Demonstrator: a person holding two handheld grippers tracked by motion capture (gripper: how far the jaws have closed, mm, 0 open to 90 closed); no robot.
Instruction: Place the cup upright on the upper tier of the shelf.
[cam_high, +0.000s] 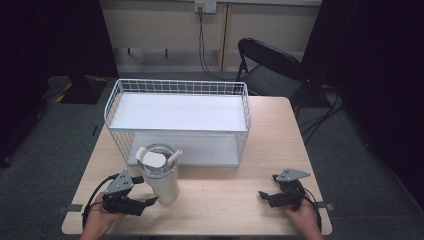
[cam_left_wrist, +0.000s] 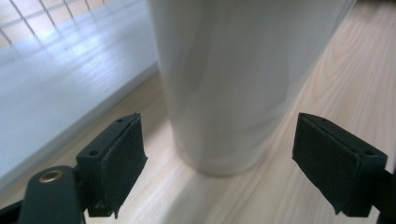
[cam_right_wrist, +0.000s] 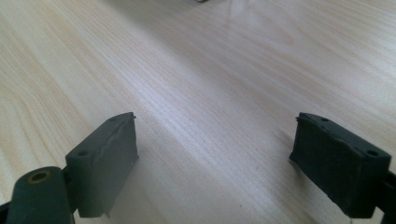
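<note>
A white tumbler (cam_high: 161, 175) with a lid and straw stands on the table (cam_high: 225, 200), just in front of the wire rack (cam_high: 177, 120). The left gripper (cam_high: 145, 200) sits at the tumbler's 8 o'clock, jaws spread wide either side of its base, not yet touching. The right gripper (cam_high: 267, 196), well apart at 3 o'clock, rests idle with jaws open over bare wood. The grasp is not yet made; closing, lifting and probably shelving remain.
</note>
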